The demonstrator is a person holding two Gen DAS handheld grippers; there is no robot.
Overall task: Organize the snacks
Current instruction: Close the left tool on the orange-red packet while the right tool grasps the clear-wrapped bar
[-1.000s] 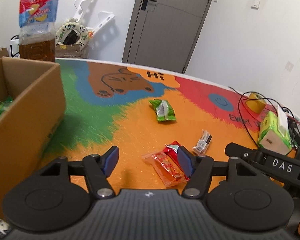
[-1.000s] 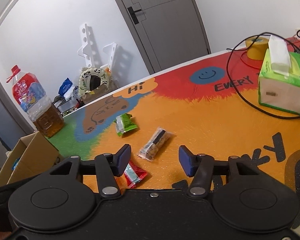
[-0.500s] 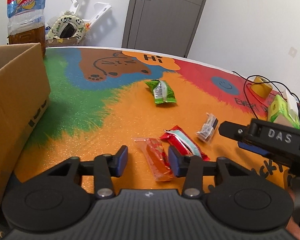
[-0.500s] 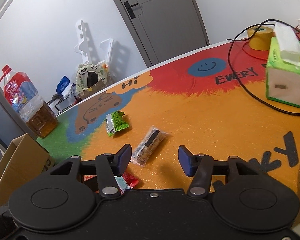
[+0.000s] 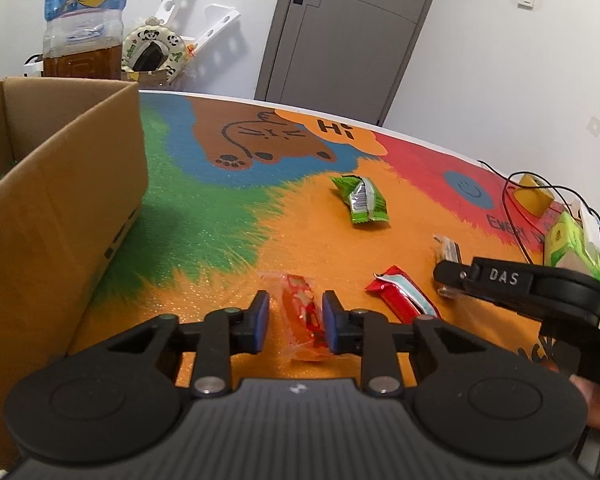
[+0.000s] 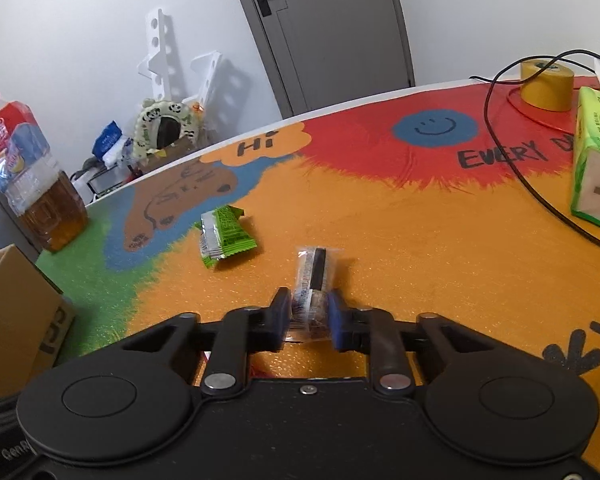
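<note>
Both claws have just been closing, each around a snack lying on the bench.

A second ago both claws stood spread above the bench (image 5: 228,216); since then each has dropped lower. The left claw (image 5: 294,326) now has the orange packet (image 5: 302,312) between its blue pads, the right pad touching the wrapper and a sliver of gap at the left. The right claw (image 6: 309,320) pinches the near end of the clear-wrapped bar (image 6: 312,280), whose far end points away. The red packet (image 5: 402,294) lies just right of the left claw, the green packet (image 5: 362,199) farther off, the cardboard box (image 5: 60,200) at the left.
</note>
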